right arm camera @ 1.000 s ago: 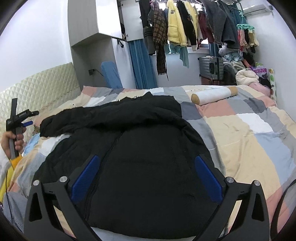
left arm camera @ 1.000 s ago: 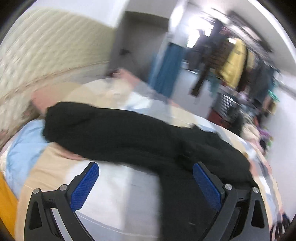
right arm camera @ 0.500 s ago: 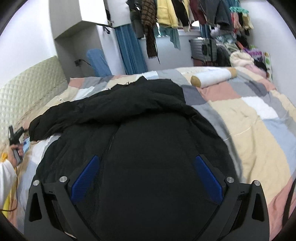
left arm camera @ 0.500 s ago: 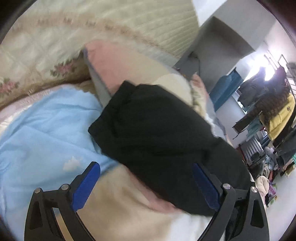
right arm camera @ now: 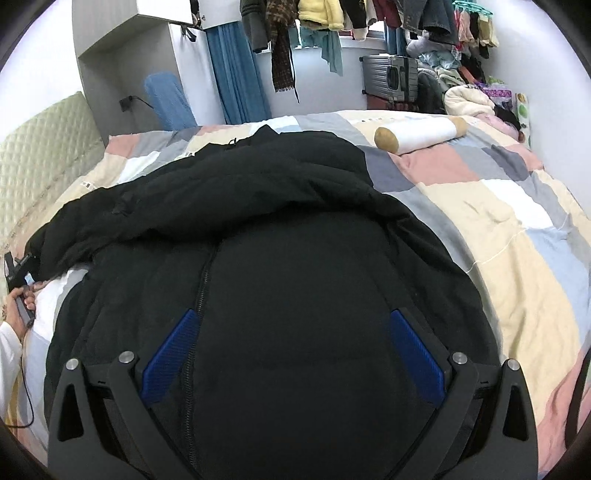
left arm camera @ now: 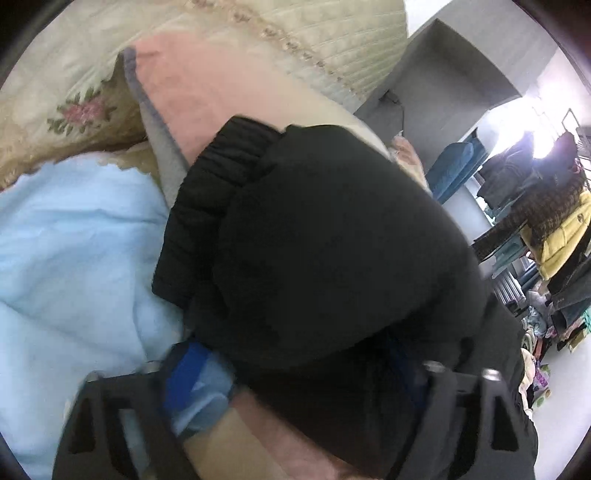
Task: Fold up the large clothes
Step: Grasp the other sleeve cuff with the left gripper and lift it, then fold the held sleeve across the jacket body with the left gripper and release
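Patchwork bedding (right arm camera: 498, 206) in pink, grey, cream and white is spread over the whole bed, with hanging clothes (right arm camera: 332, 22) seen at the far wall. Right under and ahead of the right gripper (right arm camera: 291, 354), a big black puffer jacket (right arm camera: 280, 266) is laid out, zipper side up, one sleeve (left arm camera: 314, 236) thrown across to the headboard side. That gripper's jaws are held wide apart above the quilted front. The sleeve's ribbed cuff end is straddled by the left gripper (left arm camera: 295, 376); it's pretty blurry there, so whether the fabric is actually pinched can't be told. A light blue pillow (left arm camera: 74, 251) is seen just left of it.
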### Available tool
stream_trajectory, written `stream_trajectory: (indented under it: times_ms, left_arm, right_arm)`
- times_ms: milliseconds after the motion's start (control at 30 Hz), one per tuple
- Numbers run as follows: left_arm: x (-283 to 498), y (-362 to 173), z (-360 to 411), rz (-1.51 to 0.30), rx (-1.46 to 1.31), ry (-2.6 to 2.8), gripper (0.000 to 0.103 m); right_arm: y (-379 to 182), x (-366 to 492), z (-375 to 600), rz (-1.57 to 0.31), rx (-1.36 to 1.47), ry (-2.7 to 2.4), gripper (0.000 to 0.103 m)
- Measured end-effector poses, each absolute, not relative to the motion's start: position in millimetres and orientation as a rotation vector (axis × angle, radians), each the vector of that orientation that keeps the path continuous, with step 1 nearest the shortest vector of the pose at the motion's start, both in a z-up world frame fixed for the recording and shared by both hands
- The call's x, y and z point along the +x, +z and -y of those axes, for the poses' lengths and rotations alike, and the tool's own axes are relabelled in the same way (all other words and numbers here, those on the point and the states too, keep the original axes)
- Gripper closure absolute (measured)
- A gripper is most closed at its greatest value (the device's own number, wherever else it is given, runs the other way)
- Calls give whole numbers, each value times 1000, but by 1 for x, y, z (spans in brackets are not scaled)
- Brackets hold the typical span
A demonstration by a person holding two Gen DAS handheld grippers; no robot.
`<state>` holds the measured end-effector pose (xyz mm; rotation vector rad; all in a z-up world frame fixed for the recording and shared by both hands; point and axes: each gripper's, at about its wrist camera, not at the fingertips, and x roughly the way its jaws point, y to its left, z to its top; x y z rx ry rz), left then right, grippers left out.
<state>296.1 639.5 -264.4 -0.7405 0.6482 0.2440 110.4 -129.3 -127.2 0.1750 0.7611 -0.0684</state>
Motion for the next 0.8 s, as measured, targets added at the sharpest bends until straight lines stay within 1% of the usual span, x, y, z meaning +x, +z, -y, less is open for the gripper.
stream_trajectory:
  times_ms: [33,100,133,167,200,267,533,667,800]
  left_arm:
    - [296,-262,-637,-641,-751,240,43]
    - [297,-253,-630,-641,-741,250,63]
    - [298,-247,-625,-639,-729,262,68]
    - [297,-237,-621,-631,-721,270,80]
    - [296,-231,-619,-623,-718,269,88]
    - [291,-212,-611,-608,-683,294,90]
    - [259,-124,-573,-559,-561,321,91]
    - [250,-71,-545,-565,-484,357,92]
    - [246,-9,-503,-519,-441,341,95]
  right_arm:
    - [-126,109,128,-757,170,-67,1]
    - [-123,108,126,-749,154,-70,1]
    - [-122,108,124,-746,141,-70,1]
    - [-121,108,123,-744,136,-63,1]
    - [-119,107,122,-738,131,-53,1]
    - [-113,102,122,-719,116,-45,1]
    - [-101,86,145,-680,157,-37,1]
    - [-92,74,153,-643,162,-14,1]
    - [-85,65,157,-610,144,31,1]
